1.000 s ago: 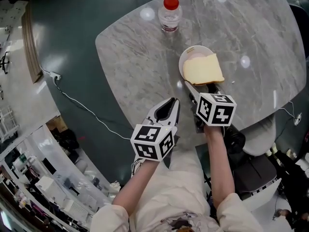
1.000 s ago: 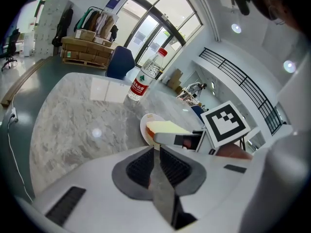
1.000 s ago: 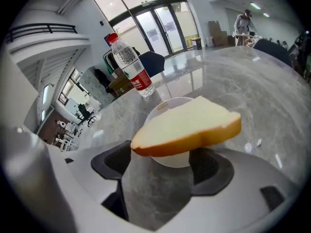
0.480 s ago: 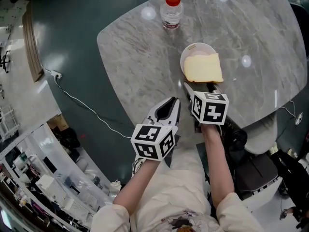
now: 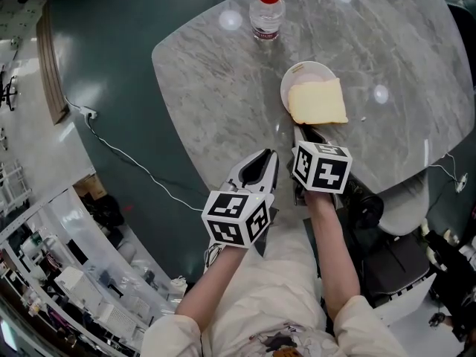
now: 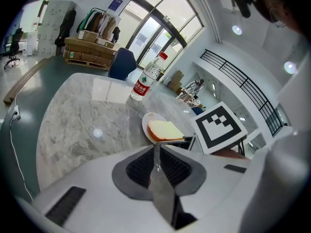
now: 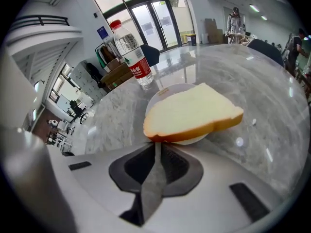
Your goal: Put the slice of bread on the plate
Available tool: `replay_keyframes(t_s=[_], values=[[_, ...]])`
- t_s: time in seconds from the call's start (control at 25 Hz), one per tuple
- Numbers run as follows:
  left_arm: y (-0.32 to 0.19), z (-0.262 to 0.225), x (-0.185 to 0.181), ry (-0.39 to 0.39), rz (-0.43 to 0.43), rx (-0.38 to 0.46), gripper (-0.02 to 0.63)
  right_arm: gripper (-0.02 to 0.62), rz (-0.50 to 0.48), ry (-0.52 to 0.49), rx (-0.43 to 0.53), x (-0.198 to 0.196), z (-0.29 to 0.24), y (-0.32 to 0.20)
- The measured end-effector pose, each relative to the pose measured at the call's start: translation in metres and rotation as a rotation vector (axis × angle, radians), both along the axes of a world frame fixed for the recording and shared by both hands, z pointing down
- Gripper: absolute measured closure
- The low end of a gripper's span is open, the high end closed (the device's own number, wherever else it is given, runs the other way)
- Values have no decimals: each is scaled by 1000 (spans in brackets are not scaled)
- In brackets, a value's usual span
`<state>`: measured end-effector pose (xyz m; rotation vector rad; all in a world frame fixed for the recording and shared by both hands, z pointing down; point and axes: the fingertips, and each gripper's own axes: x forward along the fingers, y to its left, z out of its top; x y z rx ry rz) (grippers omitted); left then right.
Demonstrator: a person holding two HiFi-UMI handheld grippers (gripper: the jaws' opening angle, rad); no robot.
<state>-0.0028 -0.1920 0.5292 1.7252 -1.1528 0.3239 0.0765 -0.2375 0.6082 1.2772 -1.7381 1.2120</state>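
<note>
— Grey marble table [image 5: 223, 103] fills most of the head view, with dark green floor [image 5: 111, 65] around it. What stands on it?

— A water bottle [image 5: 267, 11] with a red cap, near the table's 12 o'clock edge. A white plate [image 5: 303, 71] sits at about 5 o'clock from the bottle.

— And the slice of bread [image 5: 317, 101]?

— It lies flat on the plate. It covers the plate's 5 o'clock part and overhangs the rim toward 4 o'clock.

— Where is the right gripper [image 5: 303, 134]?

— At 6 o'clock from the bread, pointing steeply down with its tips just beside the crust. Its jaws have just been closing, and in its own view they now meet with nothing between them. The bread lies just beyond the tips; I cannot tell whether they touch it.

— And the left gripper [image 5: 268, 158]?

— At 8 o'clock from the right one, over the table's near edge and well apart from the plate. Its jaws are pressed together and grasp nothing. In its own view the plate and bread lie at 12 o'clock beyond the tips, and the right gripper's marker cube [image 6: 219, 127] is at 2 o'clock.
</note>
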Motion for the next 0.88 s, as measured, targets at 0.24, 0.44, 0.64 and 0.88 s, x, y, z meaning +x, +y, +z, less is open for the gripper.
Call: replay_keyframes(t_s=[0.24, 0.44, 0.64, 0.88], values=[[6, -3, -1, 1, -3, 6, 560, 589, 24, -48, 7, -5, -5, 2], [14, -7, -1, 7, 9, 16, 560, 589, 69, -108, 4, -8, -9, 7], [26, -13, -4, 7, 25, 24, 560, 589, 87, -134, 20, -11, -18, 17], [35, -26, -14, 6, 44, 49, 560, 589, 118, -216, 134, -24, -46, 23]])
